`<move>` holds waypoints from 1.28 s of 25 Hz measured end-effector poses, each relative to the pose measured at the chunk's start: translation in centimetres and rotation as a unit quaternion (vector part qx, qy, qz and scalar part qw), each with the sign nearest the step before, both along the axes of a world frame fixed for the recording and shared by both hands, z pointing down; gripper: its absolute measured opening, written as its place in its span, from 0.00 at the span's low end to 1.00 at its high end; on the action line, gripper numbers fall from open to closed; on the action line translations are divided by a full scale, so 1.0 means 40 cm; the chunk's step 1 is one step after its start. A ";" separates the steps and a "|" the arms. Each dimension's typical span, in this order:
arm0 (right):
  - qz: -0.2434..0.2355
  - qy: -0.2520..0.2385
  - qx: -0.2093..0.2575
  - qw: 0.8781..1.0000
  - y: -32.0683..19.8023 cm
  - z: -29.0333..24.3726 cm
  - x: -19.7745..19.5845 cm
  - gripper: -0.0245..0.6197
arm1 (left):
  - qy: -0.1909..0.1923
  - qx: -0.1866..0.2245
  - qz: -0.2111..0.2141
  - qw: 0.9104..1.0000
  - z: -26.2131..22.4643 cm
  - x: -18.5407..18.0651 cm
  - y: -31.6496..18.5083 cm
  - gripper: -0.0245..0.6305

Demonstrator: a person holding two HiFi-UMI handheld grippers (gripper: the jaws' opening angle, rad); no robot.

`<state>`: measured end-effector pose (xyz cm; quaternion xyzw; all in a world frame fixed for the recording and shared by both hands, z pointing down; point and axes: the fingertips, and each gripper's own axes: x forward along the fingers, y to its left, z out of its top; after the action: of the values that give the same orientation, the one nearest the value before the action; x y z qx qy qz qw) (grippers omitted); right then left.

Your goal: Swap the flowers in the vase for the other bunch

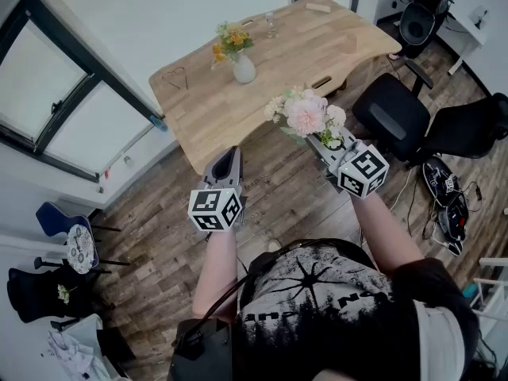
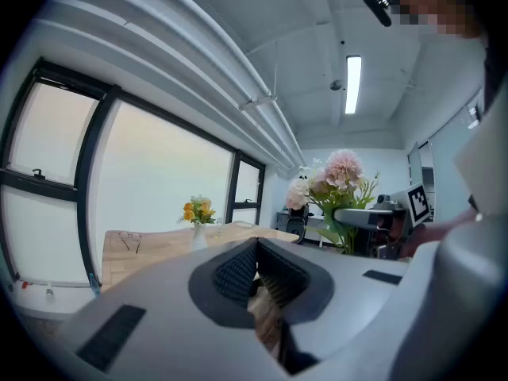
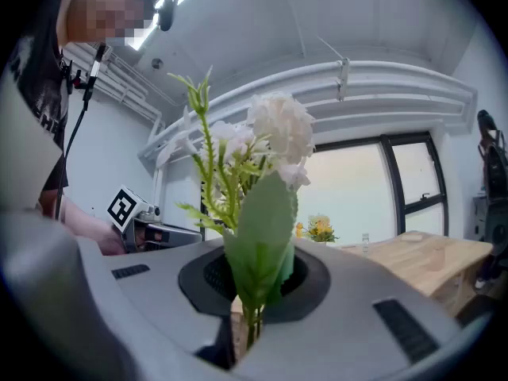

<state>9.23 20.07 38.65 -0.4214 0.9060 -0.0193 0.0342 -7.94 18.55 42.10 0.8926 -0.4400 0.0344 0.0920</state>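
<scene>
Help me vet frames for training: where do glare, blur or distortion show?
Head view: fisheye curves the light wooden table. Left gripper view: large windows blown out white. Right gripper view: pink-and-white flower bunch backlit, its near leaf soft.

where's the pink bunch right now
Head view, right of centre: the pink bunch sits clamped by its stems in the right tool, near the wooden table.

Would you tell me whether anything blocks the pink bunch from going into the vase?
Yes: the orange flowers fill the vase. The pink bunch is in the right claw.
</scene>
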 end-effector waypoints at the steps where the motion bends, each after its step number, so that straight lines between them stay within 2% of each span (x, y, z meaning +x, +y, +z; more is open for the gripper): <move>1: -0.001 0.000 0.001 1.000 -0.001 -0.002 0.000 0.10 | 0.000 0.000 0.000 1.000 -0.001 0.002 -0.001 0.06; 16: -0.001 -0.013 -0.014 1.000 -0.019 0.014 -0.026 0.10 | -0.010 -0.006 0.017 1.000 0.014 0.001 -0.031 0.06; 32: 0.031 -0.011 -0.013 0.999 -0.083 0.023 -0.124 0.10 | -0.006 -0.008 0.048 0.999 0.029 -0.089 -0.118 0.06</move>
<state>4.27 16.73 39.56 -0.4496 0.8917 -0.0346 0.0397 -11.52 13.82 43.26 0.9115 -0.3974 0.0480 0.0944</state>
